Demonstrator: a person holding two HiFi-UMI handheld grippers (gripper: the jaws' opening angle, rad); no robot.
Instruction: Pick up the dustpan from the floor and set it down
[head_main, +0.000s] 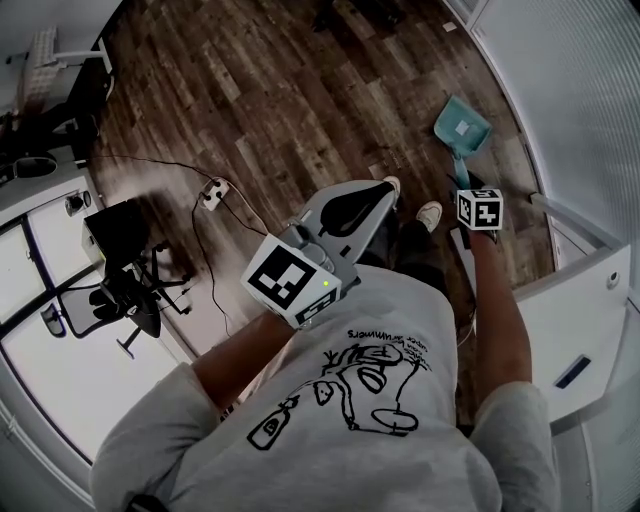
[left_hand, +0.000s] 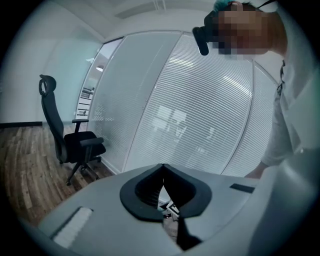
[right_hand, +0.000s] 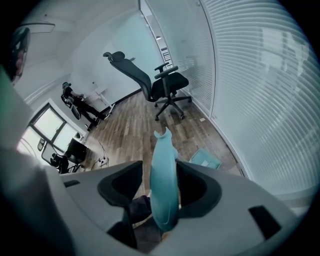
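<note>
One dustpan (head_main: 470, 140) is clamped by right tongs (right_hand: 163, 187) (left tongs (left_hand: 162, 172) closed).

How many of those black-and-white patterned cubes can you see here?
2. One cube sits on the left gripper, raised before the person's chest. The other cube is on the right gripper, which grips the teal dustpan by its handle. None seem hidden.

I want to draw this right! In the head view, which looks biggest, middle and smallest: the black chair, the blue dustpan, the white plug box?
Largest: the black chair.
Middle: the dustpan.
Smallest: the plug box.
The differences are plain, so there are no ties.
</note>
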